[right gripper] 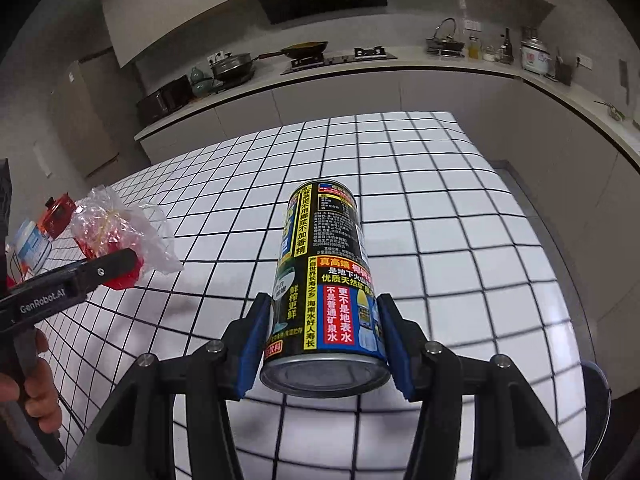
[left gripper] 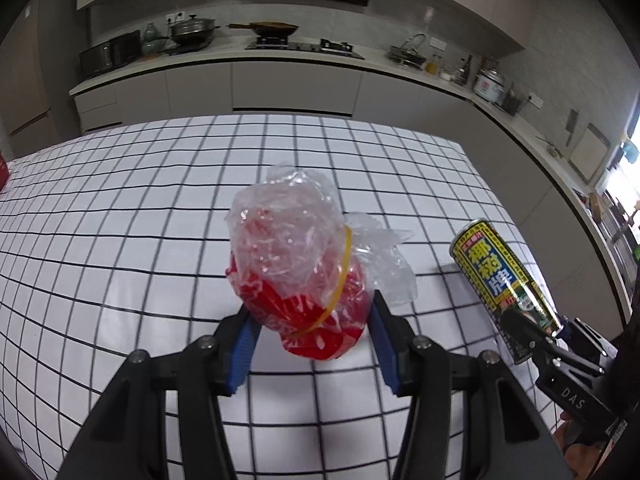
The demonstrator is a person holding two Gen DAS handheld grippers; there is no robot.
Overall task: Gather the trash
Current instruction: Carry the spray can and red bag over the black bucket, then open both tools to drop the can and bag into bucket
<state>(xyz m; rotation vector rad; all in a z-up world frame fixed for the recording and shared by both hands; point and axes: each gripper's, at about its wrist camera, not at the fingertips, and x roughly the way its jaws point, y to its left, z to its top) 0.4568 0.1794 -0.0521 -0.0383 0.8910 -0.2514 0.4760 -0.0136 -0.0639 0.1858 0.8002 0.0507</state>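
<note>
Pinching the light, crinkly clear plastic bag of red wrappers (left gripper: 300, 276) in my left tongs (left gripper: 314, 330); right tongs (right gripper: 322, 344) clamp the stiff, slippery black-and-yellow can (right gripper: 326, 288) near its base.

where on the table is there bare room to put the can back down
Bare grid tablecloth lies ahead and right of the can, out to the far edge. It's crowded at the left: the bagged red cup, a red can and a white container.

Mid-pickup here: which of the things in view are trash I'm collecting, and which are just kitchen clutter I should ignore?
Trash for the job:
- plastic-wrapped red cup, held in the left gripper
- black-and-yellow can, held in the right gripper

Just lying about:
- wok on the stove
- lidded pot
- rice cooker
- checked table
</note>
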